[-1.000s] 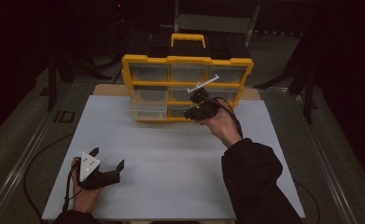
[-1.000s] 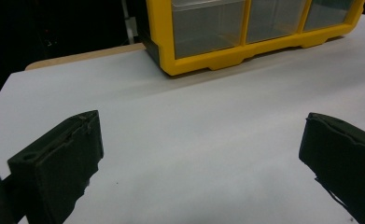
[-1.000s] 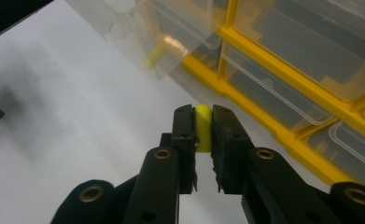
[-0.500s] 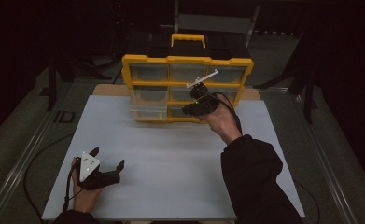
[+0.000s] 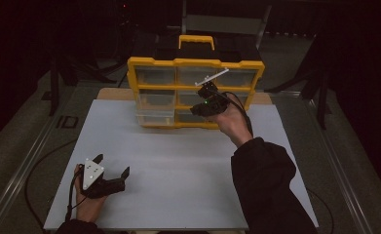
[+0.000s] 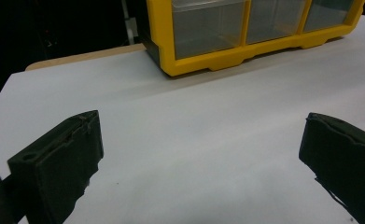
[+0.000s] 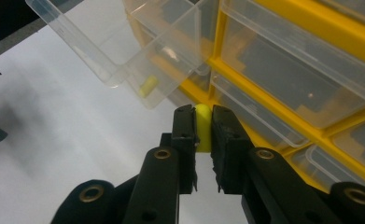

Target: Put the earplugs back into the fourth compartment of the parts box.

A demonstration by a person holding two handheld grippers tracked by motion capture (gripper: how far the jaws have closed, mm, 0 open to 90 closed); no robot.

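A yellow organiser (image 5: pixel 195 62) with clear drawers stands at the back of the white table. Its bottom left drawer (image 5: pixel 154 117) is pulled out. In the right gripper view this open drawer (image 7: pixel 110 51) holds one small yellow piece (image 7: pixel 147 86). My right gripper (image 5: pixel 196 108) hovers in front of the cabinet's lower middle drawers, just right of the open drawer. Its jaws (image 7: pixel 202 112) are shut on another small yellow piece (image 7: pixel 202 128). My left gripper (image 5: pixel 112 164) rests at the near left of the table, open (image 6: pixel 201 119), with nothing between its jaws.
The white tabletop (image 5: pixel 178 161) stretches between the two hands. The organiser's yellow base (image 6: pixel 208 60) shows far ahead in the left gripper view. A black carry handle section tops the cabinet (image 5: pixel 196 46). Dark floor and metal rails surround the table.
The right gripper has edged slightly up and toward the cabinet with the yellow piece still in its jaws. The left gripper has stayed put.
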